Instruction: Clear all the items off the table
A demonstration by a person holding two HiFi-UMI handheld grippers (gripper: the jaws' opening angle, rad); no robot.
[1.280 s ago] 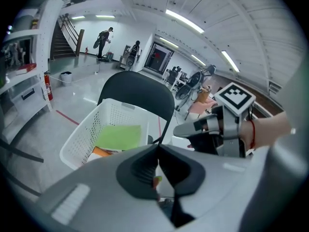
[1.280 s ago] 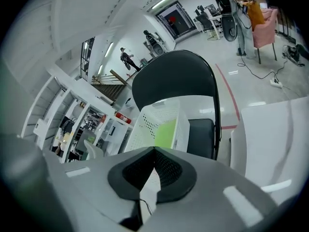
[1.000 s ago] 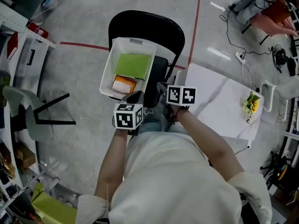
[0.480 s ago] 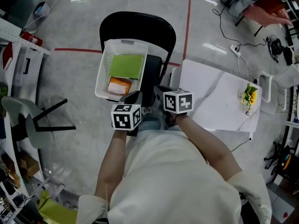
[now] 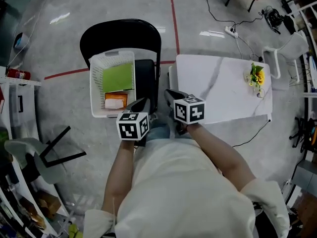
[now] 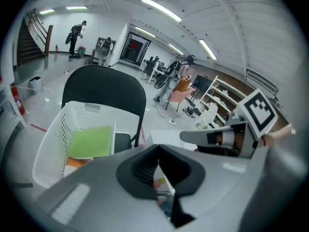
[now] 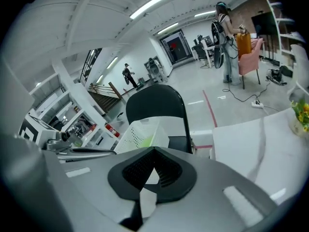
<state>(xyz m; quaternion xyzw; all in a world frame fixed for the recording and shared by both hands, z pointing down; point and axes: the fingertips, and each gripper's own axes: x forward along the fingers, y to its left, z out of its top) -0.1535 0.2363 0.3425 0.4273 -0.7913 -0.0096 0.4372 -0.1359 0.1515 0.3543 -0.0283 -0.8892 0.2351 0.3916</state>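
Left hand-held gripper (image 6: 157, 151), right hand-held gripper (image 7: 154, 152): closed, empty. We'd open wide, then grip the flower vase (image 5: 255, 76) low at the worktop (image 5: 218, 86) corner.

In the head view we find the chair (image 5: 119, 33) at upper centre-left, with the basket (image 5: 95, 90) resting on its seat. Inside the basket, a flat sheet (image 5: 118, 77) lies toward the top of the frame, with a small box (image 5: 115, 102) just below it. The table (image 5: 218, 90) stands just right of the chair, and a bunch of flowers (image 5: 255, 75) stands near its right edge. A second chair (image 5: 34, 152) stands at lower left, well apart.
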